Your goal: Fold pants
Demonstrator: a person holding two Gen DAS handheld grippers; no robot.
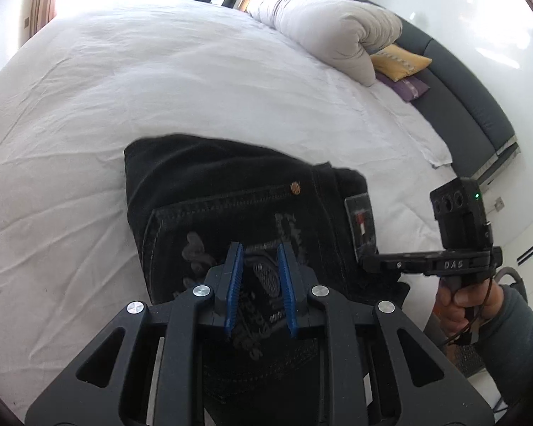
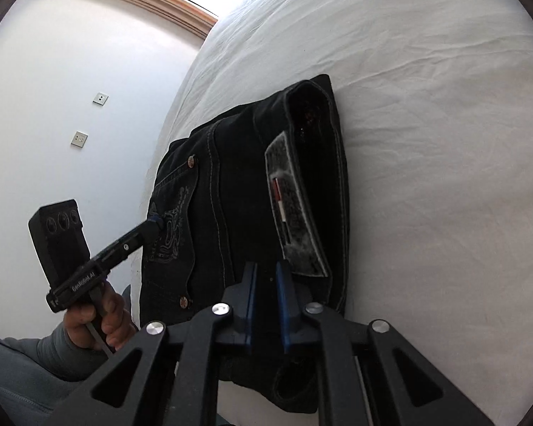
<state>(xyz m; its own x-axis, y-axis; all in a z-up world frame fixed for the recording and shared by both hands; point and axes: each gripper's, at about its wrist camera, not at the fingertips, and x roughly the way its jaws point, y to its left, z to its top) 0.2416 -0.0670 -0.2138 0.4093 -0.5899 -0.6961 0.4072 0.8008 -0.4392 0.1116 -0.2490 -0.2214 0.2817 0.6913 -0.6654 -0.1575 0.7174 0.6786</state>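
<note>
Black jeans [image 1: 209, 181] lie folded into a compact stack on the white bed, back pocket with grey embroidery and a waistband patch [image 1: 360, 222] facing up. They also show in the right wrist view [image 2: 238, 184]. My left gripper [image 1: 260, 259] hovers just over the back pocket, jaws open and empty. My right gripper [image 2: 266, 280] is open over the waistband end near the patch [image 2: 295, 209], holding nothing. The right gripper also shows in the left wrist view [image 1: 367, 261], its tip at the jeans' waistband edge. The left gripper shows in the right wrist view [image 2: 156, 223], touching the pocket.
The white bed sheet [image 1: 160, 81] spreads wide beyond the jeans. A rolled white duvet [image 1: 330, 28], a yellow pillow [image 1: 399, 60] and a purple one [image 1: 407, 87] lie by the grey headboard [image 1: 472, 113]. A white wall with sockets [image 2: 80, 138] flanks the bed edge.
</note>
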